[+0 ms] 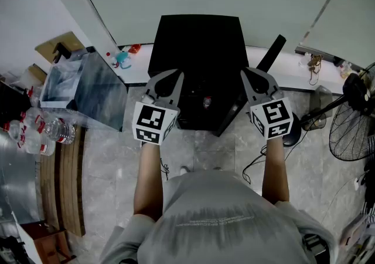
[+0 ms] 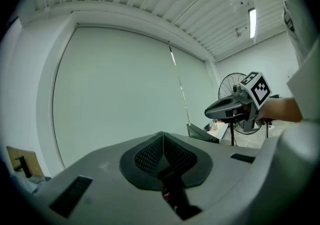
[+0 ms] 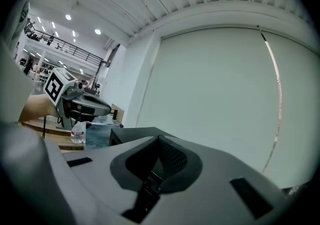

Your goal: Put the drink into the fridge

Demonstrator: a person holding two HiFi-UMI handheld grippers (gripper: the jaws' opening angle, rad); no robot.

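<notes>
Jaws on both the left gripper (image 1: pixel 169 78) and the right gripper (image 1: pixel 251 75) were clenched with nothing between them, and I held the pair level in front of the black fridge (image 1: pixel 196 51). The drink was not in hand: the bottles (image 1: pixel 55 131) sat well off to my left on the desk (image 1: pixel 67 198), just below a clear bin (image 1: pixel 64 84).

What worried me most was that cluster. The bottles were packed close, and one seemed to lie on its side, so reaching in could have knocked a neighbour over or sent the lying one rolling off the edge. I would also have had to spread the jaws before closing in, or they would only have pushed a bottle away. A smooth, round bottle could have slipped if I pinched it off-centre. The fridge door looked ajar at its right, though I could not tell how far; a narrow gap could have caught the bottle on the way in. A cable (image 1: pixel 258 160) on the floor near my feet could have snagged me as I turned.

Counted: two grippers, one fridge, one bin, one fan (image 1: pixel 351 122), and about four or five bottles, overlapping too much for an exact count
</notes>
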